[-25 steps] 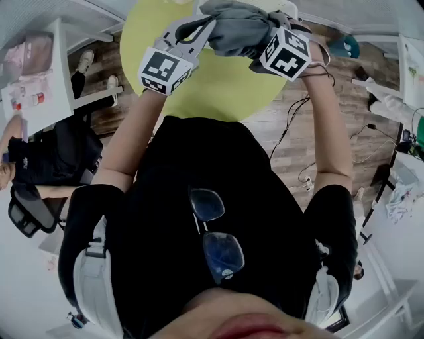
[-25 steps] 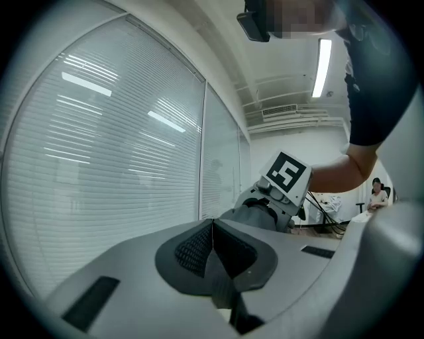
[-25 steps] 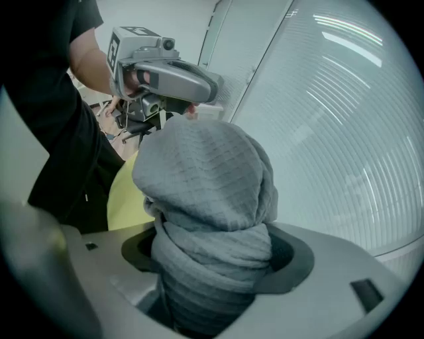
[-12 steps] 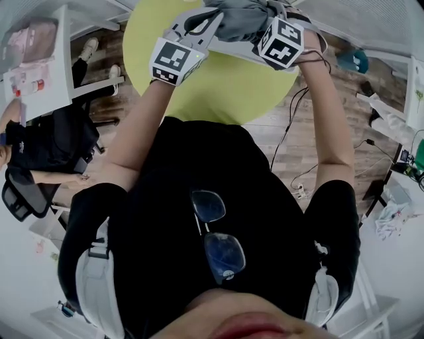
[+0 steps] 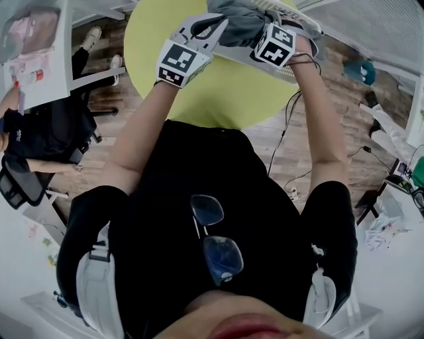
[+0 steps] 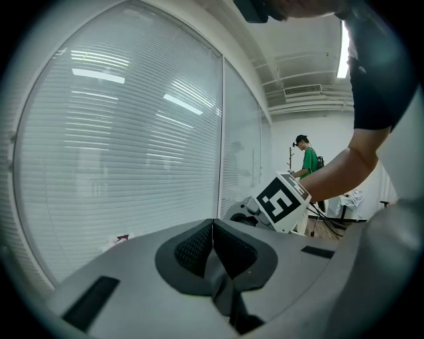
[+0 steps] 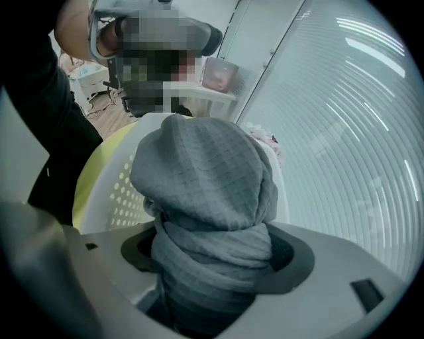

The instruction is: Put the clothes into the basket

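A grey waffle-weave cloth [image 7: 205, 179] is bunched up between the jaws of my right gripper [image 7: 212, 261], which is shut on it. In the head view the cloth [image 5: 240, 18] hangs at the top edge over the white perforated basket [image 5: 291, 71], which stands on the round yellow-green table [image 5: 199, 93]. The basket's holed wall [image 7: 119, 192] shows just behind the cloth. My left gripper [image 5: 213, 25] sits close to the cloth's left side. Its pads [image 6: 199, 248] are pressed together with nothing between them. My right gripper [image 5: 257, 32] lies to its right.
A person sits in a black chair [image 5: 30, 152] at the left, next to a white desk [image 5: 40, 63] with small items. Cables [image 5: 291, 139] trail over the wooden floor at the right. Window blinds [image 6: 119, 152] stand close behind the table.
Both grippers have shifted farther from me and a little to the right, carrying the grey cloth over the basket. Neither gripper's jaws have changed.
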Action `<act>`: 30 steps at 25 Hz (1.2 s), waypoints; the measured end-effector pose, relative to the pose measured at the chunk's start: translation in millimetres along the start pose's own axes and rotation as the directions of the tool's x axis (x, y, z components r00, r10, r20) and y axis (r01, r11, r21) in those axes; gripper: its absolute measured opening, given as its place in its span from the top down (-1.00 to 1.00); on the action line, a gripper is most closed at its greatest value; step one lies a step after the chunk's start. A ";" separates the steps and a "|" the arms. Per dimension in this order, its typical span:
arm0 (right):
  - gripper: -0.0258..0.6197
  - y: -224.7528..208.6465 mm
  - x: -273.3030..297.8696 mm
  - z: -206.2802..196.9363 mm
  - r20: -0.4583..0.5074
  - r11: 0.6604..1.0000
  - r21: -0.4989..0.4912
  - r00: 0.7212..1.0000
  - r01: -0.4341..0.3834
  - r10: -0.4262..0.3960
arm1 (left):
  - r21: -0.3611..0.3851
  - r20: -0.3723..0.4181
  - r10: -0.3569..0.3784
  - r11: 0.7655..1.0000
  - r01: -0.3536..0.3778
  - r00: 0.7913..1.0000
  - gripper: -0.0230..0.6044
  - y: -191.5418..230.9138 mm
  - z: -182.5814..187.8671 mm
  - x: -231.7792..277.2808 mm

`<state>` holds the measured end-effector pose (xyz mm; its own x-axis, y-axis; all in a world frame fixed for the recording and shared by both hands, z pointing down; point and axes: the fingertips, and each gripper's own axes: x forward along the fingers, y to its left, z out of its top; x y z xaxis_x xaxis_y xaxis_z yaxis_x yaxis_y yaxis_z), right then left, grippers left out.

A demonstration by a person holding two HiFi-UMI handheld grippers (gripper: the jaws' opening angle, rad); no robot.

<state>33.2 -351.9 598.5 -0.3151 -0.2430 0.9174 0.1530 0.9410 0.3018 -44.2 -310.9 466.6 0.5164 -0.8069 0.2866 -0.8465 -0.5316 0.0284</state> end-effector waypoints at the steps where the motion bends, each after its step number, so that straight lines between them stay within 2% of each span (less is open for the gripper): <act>1: -0.25 1.9 7.4 -0.2 0.008 1.000 0.007 1.000 -0.009 0.009 | -0.006 -0.006 0.005 1.000 -0.005 1.000 0.89 1.4 -3.1 1.6; 10: -0.25 19.9 67.2 -5.5 0.019 0.994 0.060 0.996 -0.092 0.091 | -0.032 -0.037 0.029 0.999 -0.030 0.999 0.89 7.5 -21.3 4.4; 19: -0.25 47.4 118.8 -25.8 -0.055 0.987 0.033 0.985 -0.159 0.161 | -0.042 -0.054 0.046 0.998 -0.048 0.998 0.89 8.8 -30.6 -0.4; 25: -0.26 53.2 146.0 -34.7 -0.086 0.983 0.067 0.981 -0.169 0.174 | -0.054 -0.059 0.057 0.997 -0.060 0.997 0.89 10.6 -37.7 -3.7; 30: -0.36 51.4 146.2 -35.5 -0.087 0.980 0.106 0.980 -0.169 0.179 | -0.040 -0.052 0.051 0.998 -0.053 0.997 0.89 4.7 -36.5 -6.8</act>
<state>28.2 -347.5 757.4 -0.2003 -0.0903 0.9756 0.1035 0.9882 0.1128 -56.4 -298.5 499.8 0.4652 -0.8186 0.3369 -0.8773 -0.4772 0.0518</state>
